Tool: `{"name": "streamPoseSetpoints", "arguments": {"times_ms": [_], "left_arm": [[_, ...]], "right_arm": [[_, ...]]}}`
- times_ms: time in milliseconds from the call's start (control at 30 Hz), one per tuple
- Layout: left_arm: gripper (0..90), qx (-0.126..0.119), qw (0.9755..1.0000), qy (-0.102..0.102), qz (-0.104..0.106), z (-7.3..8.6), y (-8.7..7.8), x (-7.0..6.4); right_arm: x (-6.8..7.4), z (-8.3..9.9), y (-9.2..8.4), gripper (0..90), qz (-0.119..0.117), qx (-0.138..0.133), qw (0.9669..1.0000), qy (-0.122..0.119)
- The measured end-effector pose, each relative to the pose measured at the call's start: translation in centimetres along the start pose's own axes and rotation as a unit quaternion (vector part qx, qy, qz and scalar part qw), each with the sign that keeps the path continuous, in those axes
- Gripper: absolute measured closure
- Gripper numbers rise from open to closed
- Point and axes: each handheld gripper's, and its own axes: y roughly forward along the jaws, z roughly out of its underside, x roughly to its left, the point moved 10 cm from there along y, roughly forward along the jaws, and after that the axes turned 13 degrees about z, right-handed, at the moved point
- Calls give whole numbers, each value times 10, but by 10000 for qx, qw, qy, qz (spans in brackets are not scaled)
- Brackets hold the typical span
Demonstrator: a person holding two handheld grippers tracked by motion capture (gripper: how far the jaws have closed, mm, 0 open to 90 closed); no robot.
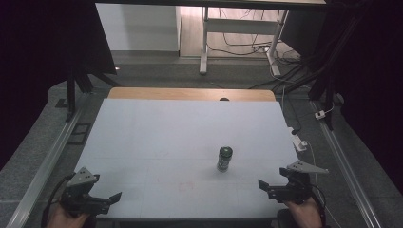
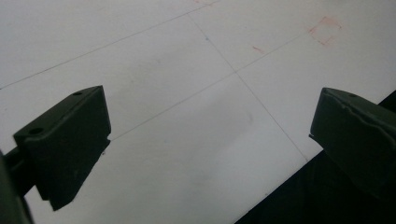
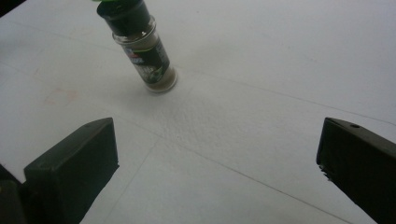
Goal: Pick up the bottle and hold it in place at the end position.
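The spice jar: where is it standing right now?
The spice jar stands upright on the white table, right of centre in the high view, nearer the right gripper.

A white table (image 1: 157, 137) spreads ahead of and beneath both pairs of jaws, its surface crossed by thin pencil lines; between the left pair's jaws two such lines meet, and beyond them, toward the right jaw's side, sits a faint red square mark (image 2: 325, 31); a pale reddish smudge (image 3: 60, 95) lies ahead of the right pair's left jaw; far past the jaws a wooden strip (image 1: 190, 93) borders the table's far edge; beyond it stands a white-legged desk frame (image 1: 205, 42) with cables (image 1: 247, 47) on the grey floor (image 1: 157, 71); a white power strip (image 1: 298, 142) lies off the table's right edge.
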Motion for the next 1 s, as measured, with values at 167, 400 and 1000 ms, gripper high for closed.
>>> {"name": "streamPoseSetpoints", "arguments": {"times_ms": [167, 400, 1000], "left_arm": [[0, 12, 10000, -42, 8, 0, 0, 1], [0, -74, 9999, -123, 84, -1, 0, 2], [0, 8, 9998, -73, 206, -1, 2, 0]], "right_arm": [[3, 2, 0, 0, 31, 82, 9999, -127], [5, 4, -2, 0, 4, 110, 9999, -128], [10, 7, 0, 0, 55, 240, 9990, -385]]}}
